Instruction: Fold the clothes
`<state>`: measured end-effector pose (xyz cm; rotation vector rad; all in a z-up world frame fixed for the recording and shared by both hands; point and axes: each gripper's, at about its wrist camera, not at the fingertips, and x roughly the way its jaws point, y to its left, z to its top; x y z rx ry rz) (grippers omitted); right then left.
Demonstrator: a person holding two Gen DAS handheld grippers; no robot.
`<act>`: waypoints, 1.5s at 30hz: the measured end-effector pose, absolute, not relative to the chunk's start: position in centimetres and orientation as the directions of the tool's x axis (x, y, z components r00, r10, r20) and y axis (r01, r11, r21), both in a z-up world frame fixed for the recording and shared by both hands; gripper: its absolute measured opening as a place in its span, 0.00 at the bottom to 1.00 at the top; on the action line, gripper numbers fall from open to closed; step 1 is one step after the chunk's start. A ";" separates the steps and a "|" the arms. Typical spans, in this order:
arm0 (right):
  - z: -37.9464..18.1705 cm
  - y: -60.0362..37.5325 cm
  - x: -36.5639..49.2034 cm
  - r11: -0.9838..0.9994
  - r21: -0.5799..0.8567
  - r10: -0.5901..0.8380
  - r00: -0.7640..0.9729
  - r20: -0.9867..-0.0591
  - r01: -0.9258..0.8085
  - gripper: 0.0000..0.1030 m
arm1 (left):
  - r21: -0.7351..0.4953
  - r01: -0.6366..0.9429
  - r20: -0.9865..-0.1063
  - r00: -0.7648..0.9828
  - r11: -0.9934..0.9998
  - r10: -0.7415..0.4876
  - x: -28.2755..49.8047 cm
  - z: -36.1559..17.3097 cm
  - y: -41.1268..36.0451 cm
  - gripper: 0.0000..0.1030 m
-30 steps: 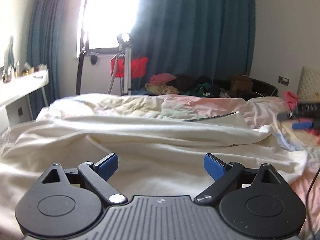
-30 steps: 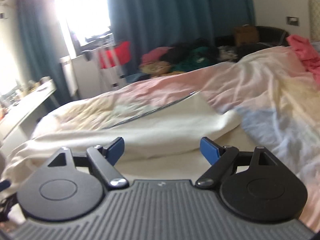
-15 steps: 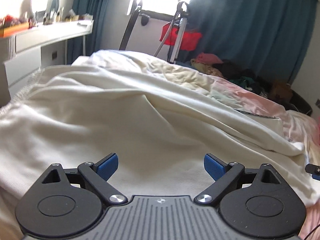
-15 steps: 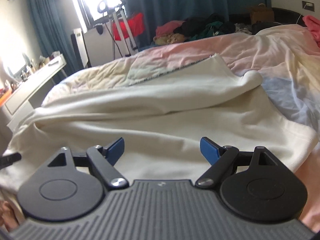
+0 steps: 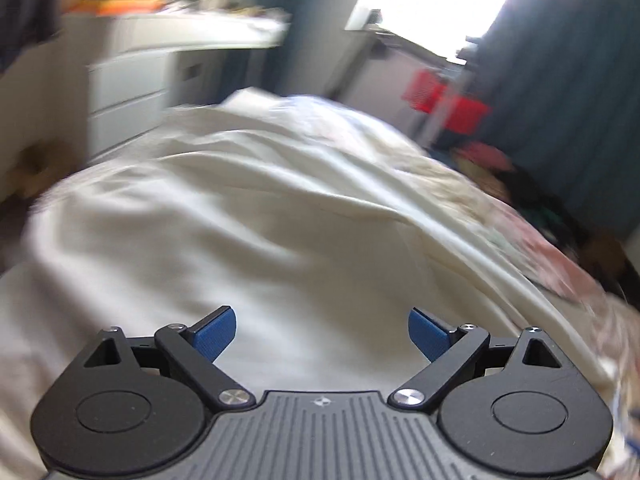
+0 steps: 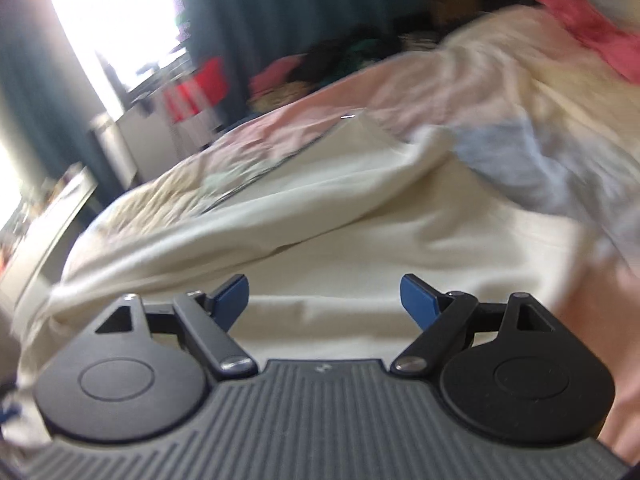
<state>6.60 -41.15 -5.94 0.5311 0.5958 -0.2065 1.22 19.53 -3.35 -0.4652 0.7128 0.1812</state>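
Note:
A large cream-white garment (image 5: 248, 240) lies spread and rumpled on the bed; it also shows in the right wrist view (image 6: 360, 216), with a long fold running across it. My left gripper (image 5: 322, 334) is open and empty, low over the garment's near part. My right gripper (image 6: 324, 300) is open and empty, low over the garment near its right side. Both views are blurred by motion.
A pastel patterned bedsheet (image 6: 500, 92) lies under the garment. A pink cloth (image 6: 592, 40) sits at the far right of the bed. A white desk with drawers (image 5: 132, 72) stands left of the bed. A pile of clothes (image 6: 328, 64) and a red item (image 5: 444, 100) lie by the dark curtains.
Both grippers stay open and have swung: the left view has turned left toward the desk and dropped closer to the garment; the right view has tilted and moved closer to the garment.

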 end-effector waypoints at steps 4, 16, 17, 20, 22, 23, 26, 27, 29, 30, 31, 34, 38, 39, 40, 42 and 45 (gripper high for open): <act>-6.6 -44.9 4.7 0.729 0.524 -0.066 0.807 -0.587 0.441 0.82 | -0.478 -0.462 -0.692 0.722 0.748 0.004 -0.6 -3.2 26.7 0.94; -9.9 -49.8 1.4 0.454 0.658 -0.062 0.758 -0.649 0.600 0.82 | -0.618 -0.681 -0.749 0.661 0.394 -0.034 -1.7 -7.1 36.1 0.87; -10.0 -49.9 1.4 0.449 0.659 -0.063 0.757 -0.650 0.603 0.82 | -0.635 -0.678 -0.741 0.671 0.371 -0.043 -1.7 -7.4 36.7 0.87; -10.5 -50.3 1.1 0.414 0.666 -0.069 0.751 -0.657 0.621 0.82 | -0.705 -0.632 -0.678 0.734 0.322 -0.043 -2.0 -7.6 37.9 0.63; -10.8 -50.8 0.7 0.373 0.674 -0.088 0.747 -0.659 0.638 0.81 | -0.758 -0.579 -0.618 0.785 0.301 -0.046 -2.2 -7.5 38.1 0.51; -11.1 -51.1 0.5 0.349 0.682 -0.096 0.748 -0.656 0.643 0.81 | -0.785 -0.546 -0.583 0.811 0.293 -0.050 -2.3 -7.5 38.0 0.48; -12.2 -52.0 -0.6 0.241 0.738 -0.095 0.772 -0.629 0.630 0.83 | -0.763 -0.545 -0.592 0.806 0.347 -0.035 -1.5 -7.2 37.3 0.41; -12.6 -52.2 -0.7 0.211 0.757 -0.092 0.783 -0.615 0.619 0.79 | -0.751 -0.560 -0.609 0.792 0.349 -0.041 -1.2 -7.4 37.1 0.37; -13.3 -52.5 -0.2 0.183 0.775 -0.077 0.795 -0.602 0.605 0.76 | -0.727 -0.589 -0.644 0.763 0.353 -0.053 -0.4 -8.0 36.7 0.25; -13.6 -52.6 0.3 0.184 0.775 -0.068 0.794 -0.604 0.605 0.70 | -0.722 -0.598 -0.656 0.752 0.348 -0.066 0.0 -8.5 36.7 0.14; -14.0 -52.7 0.9 0.184 0.776 -0.057 0.794 -0.605 0.604 0.65 | -0.715 -0.608 -0.666 0.743 0.346 -0.069 0.3 -8.8 36.6 0.13; -15.0 -53.7 2.7 0.187 0.777 -0.043 0.795 -0.605 0.602 0.50 | -0.739 -0.592 -0.643 0.762 0.322 -0.076 -0.1 -9.1 37.1 0.09; -14.7 -54.6 3.9 0.298 0.730 -0.102 0.781 -0.616 0.615 0.07 | -0.787 -0.500 -0.555 0.830 0.362 -0.061 -1.5 -7.5 36.8 0.07; -14.3 -54.7 3.6 0.327 0.728 -0.115 0.790 -0.602 0.602 0.06 | -0.792 -0.464 -0.523 0.851 0.398 -0.049 -1.9 -6.7 36.5 0.07; -13.7 -54.5 3.1 0.362 0.726 -0.131 0.803 -0.581 0.585 0.05 | -0.786 -0.436 -0.499 0.866 0.440 -0.033 -2.4 -5.7 36.0 0.07; -12.4 -54.1 1.9 0.436 0.715 -0.163 0.829 -0.535 0.547 0.05 | -0.826 -0.370 -0.425 0.905 0.425 -0.038 -4.2 -4.6 35.7 0.07; -10.3 -53.7 -0.1 0.477 0.730 -0.193 0.869 -0.456 0.489 0.05 | -0.836 -0.329 -0.376 0.926 0.439 -0.023 -6.3 -2.9 35.6 0.06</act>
